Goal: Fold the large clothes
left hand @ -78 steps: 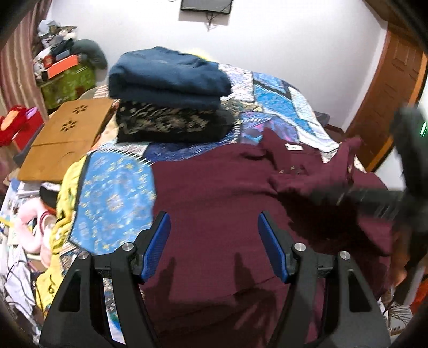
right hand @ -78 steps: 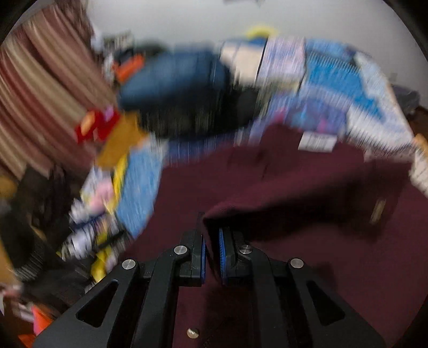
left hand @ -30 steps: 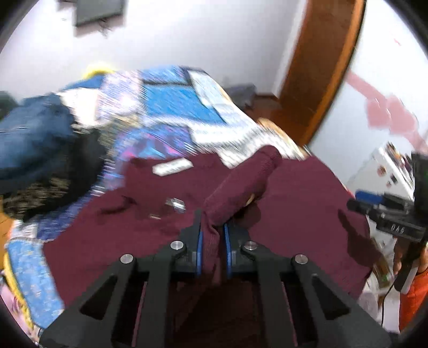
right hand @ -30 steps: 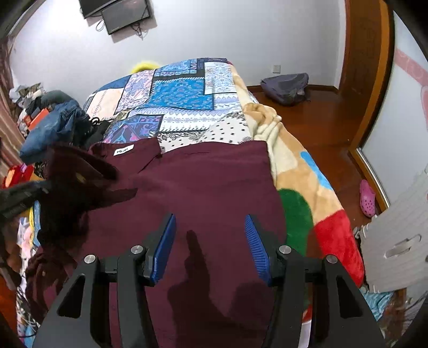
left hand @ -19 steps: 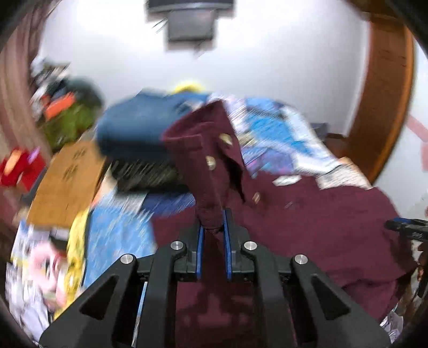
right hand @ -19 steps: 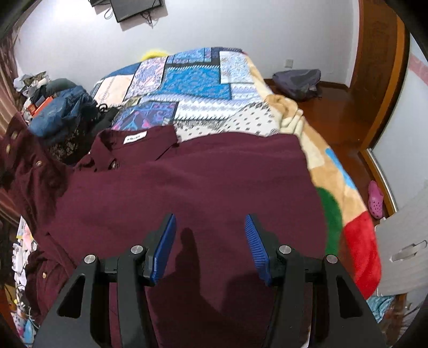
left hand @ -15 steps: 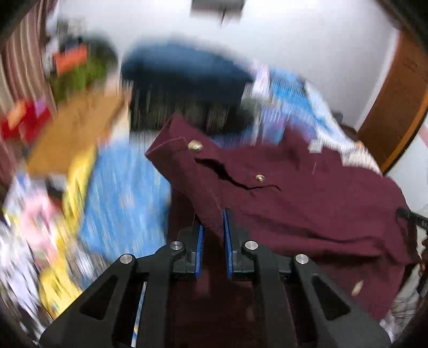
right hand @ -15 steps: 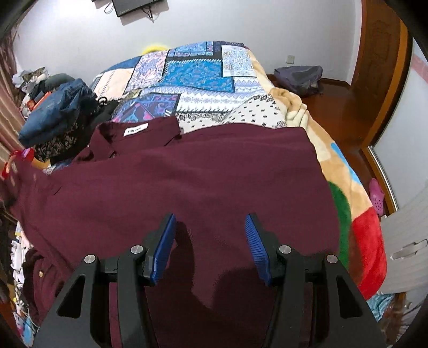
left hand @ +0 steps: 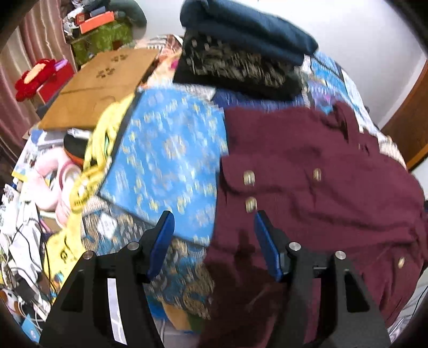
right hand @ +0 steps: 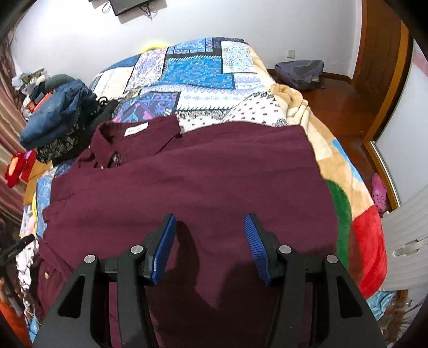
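1. The large maroon button-front woven shirt (right hand: 214,187) lies spread on the bed with the blue-and-white patchwork quilt (right hand: 198,69). Its collar with the white label (right hand: 136,131) points toward the far wall; its lower part runs toward the grippers.
2. Long axis: collar to hem, roughly along the bed's length, and away from both cameras.
3. The left gripper (left hand: 214,241) hangs over the shirt's left edge, where a flap with brass-coloured buttons (left hand: 250,178) lies just ahead. Its jaws are opening; no cloth is between the blue pads.
4. The right gripper (right hand: 210,243) stands open and empty above the shirt's broad, smooth middle.
5. Judgement: the left gripper is nearer a free edge, so the next fold probably starts from that side, carried across the long axis.
6. A stack of folded dark clothes, navy on top (left hand: 246,24), sits beyond the shirt.
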Demonstrator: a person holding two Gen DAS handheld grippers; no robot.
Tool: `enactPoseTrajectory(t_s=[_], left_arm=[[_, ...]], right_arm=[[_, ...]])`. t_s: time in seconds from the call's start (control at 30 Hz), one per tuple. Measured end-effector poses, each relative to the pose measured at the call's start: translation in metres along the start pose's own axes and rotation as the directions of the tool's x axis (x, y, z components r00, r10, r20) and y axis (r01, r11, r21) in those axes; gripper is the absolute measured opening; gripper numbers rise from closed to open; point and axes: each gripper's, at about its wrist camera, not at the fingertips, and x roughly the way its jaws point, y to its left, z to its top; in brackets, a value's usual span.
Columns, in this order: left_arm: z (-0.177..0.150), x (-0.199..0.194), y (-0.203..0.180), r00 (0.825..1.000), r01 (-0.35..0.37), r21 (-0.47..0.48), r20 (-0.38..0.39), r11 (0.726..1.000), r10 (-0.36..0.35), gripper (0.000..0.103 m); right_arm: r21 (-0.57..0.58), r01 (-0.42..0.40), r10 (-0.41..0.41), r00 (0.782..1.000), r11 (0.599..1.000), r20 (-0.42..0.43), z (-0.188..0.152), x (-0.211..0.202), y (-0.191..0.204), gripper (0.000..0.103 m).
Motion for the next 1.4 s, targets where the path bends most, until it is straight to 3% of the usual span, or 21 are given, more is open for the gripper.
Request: enactPoseTrajectory(t_s=[0.1,0.2,0.3,0.4,0.6,0.67,0.73,0.87,0.97,1.1,1.23,1.27,1.33,1.4], left_arm=[[0.023,0.003,0.006,0.998,0.062,-0.026,0.028,0.998,-0.062,0.061],[0.044,0.02,0.01,0.99,0.141,-0.073,0.008,0.987,-0.14,0.061],[0.059,0.045,0.012,0.976,0.21,-0.098,-0.037,0.973,-0.214,0.061],[0.07,0.077,0.009,0.95,0.285,-0.104,-0.102,0.953,-0.295,0.061],[0.078,0.12,0.0,0.922,0.326,-0.107,-0.183,0.939,-0.341,0.061],[0.081,0.129,-0.003,0.903,0.367,-0.122,-0.192,0.922,-0.385,0.061],[0.083,0.133,-0.007,0.897,0.383,-0.109,-0.191,0.917,-0.398,0.061],[0.09,0.14,-0.014,0.909,0.371,-0.094,-0.165,0.924,-0.382,0.059],[0.094,0.141,-0.017,0.938,0.307,-0.083,-0.144,0.948,-0.316,0.039],[0.095,0.139,-0.019,0.957,0.254,-0.062,-0.129,0.965,-0.261,0.022],[0.095,0.127,-0.028,0.974,0.208,0.003,-0.096,0.978,-0.207,0.014],[0.094,0.121,-0.032,0.979,0.188,0.029,-0.084,0.982,-0.185,0.011],[0.093,0.111,-0.039,0.987,0.151,0.065,-0.064,0.986,-0.147,0.008],[0.096,0.101,-0.046,0.991,0.127,0.089,-0.049,0.988,-0.123,0.006]], right_arm=[[0.019,-0.006,0.006,1.0,1.0,0.024,0.008,-0.006,-0.007,0.05],[0.033,0.004,-0.006,0.999,0.999,0.037,0.019,-0.011,-0.017,0.05],[0.038,0.009,-0.011,0.999,0.999,0.046,0.029,-0.012,-0.026,0.05],[0.049,0.005,-0.006,1.0,0.999,0.015,0.039,-0.002,-0.04,0.05],[0.145,-0.007,0.018,0.997,0.989,-0.077,0.045,0.033,-0.069,0.05],[0.143,-0.011,0.022,0.996,0.99,-0.081,0.046,0.037,-0.071,0.05],[0.126,-0.005,0.015,0.997,0.992,-0.079,0.049,0.039,-0.072,0.05],[0.095,0.013,-0.005,0.997,0.995,-0.077,0.058,0.049,-0.072,0.05],[0.109,0.021,-0.014,0.998,0.994,-0.065,0.065,0.057,-0.08,0.05],[0.206,0.06,-0.047,0.996,0.977,-0.07,0.071,0.069,-0.102,0.05],[0.313,-0.022,0.046,0.996,0.949,-0.071,0.066,0.074,-0.117,0.05],[0.321,-0.037,0.063,0.996,0.946,-0.069,0.064,0.072,-0.117,0.048],[0.318,-0.077,0.094,0.995,0.945,-0.04,0.062,0.067,-0.115,0.024],[0.295,-0.045,0.053,0.998,0.954,-0.018,0.062,0.061,-0.109,0.014]])
